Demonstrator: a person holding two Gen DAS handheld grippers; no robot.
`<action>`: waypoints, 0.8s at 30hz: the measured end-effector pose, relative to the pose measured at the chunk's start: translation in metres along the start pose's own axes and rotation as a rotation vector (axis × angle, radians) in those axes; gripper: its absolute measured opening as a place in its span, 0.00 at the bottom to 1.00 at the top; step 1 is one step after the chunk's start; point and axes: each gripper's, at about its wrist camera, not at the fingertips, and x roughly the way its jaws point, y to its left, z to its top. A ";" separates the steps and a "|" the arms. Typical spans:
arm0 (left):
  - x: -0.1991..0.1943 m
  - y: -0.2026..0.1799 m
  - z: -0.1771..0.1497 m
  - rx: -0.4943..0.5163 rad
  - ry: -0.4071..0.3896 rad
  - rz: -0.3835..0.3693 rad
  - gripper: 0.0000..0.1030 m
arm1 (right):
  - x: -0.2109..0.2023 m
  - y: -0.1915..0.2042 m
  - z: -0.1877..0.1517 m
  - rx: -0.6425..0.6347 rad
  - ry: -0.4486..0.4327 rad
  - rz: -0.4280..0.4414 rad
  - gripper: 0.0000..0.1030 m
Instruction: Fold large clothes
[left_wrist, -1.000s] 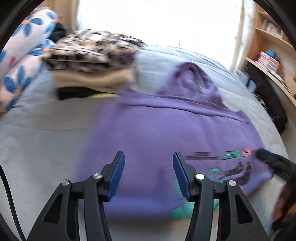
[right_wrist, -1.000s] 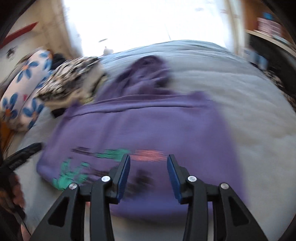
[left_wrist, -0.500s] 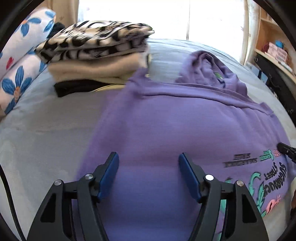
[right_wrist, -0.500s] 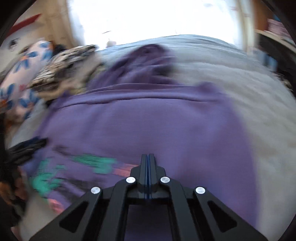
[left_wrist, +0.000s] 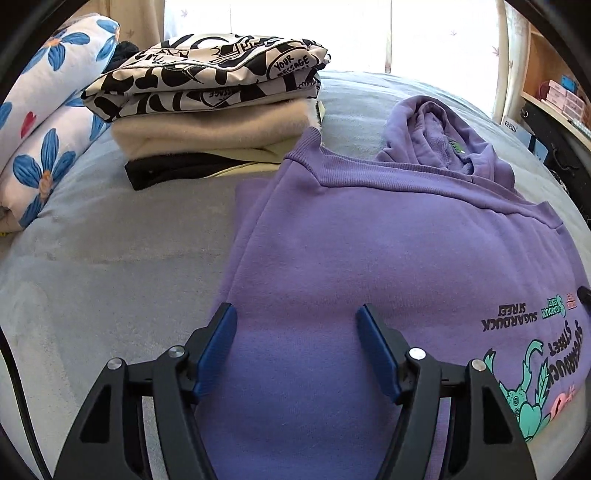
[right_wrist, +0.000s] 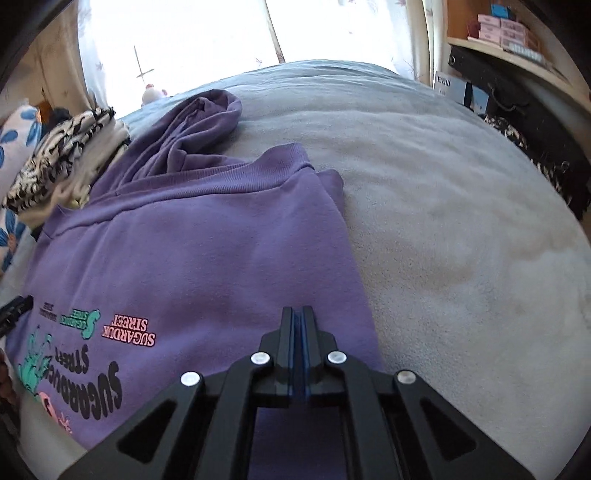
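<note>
The purple hoodie (left_wrist: 388, 258) lies flat on the grey bed (right_wrist: 461, 221), its hood end pointing at the stack of folded clothes (left_wrist: 207, 107). The left gripper (left_wrist: 295, 347) hovers over the hoodie's near half, jaws wide and empty. The right gripper (right_wrist: 298, 321) is closed tight near the hoodie's right edge; I can't tell if it's pinching fabric. I'd grab both near corners evenly before folding toward the hood.

The left gripper (left_wrist: 296, 326) hovers, fingers spread, over the purple hoodie (left_wrist: 388, 251).
</note>
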 end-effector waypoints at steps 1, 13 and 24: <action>0.000 0.000 0.001 0.001 0.005 0.001 0.65 | -0.001 0.002 0.000 -0.005 0.000 -0.005 0.04; 0.001 -0.002 0.007 0.000 0.052 0.010 0.65 | -0.002 0.003 0.003 0.034 0.055 -0.021 0.08; -0.025 -0.011 0.017 0.039 0.103 -0.009 0.67 | -0.021 0.023 0.007 0.048 0.186 -0.051 0.25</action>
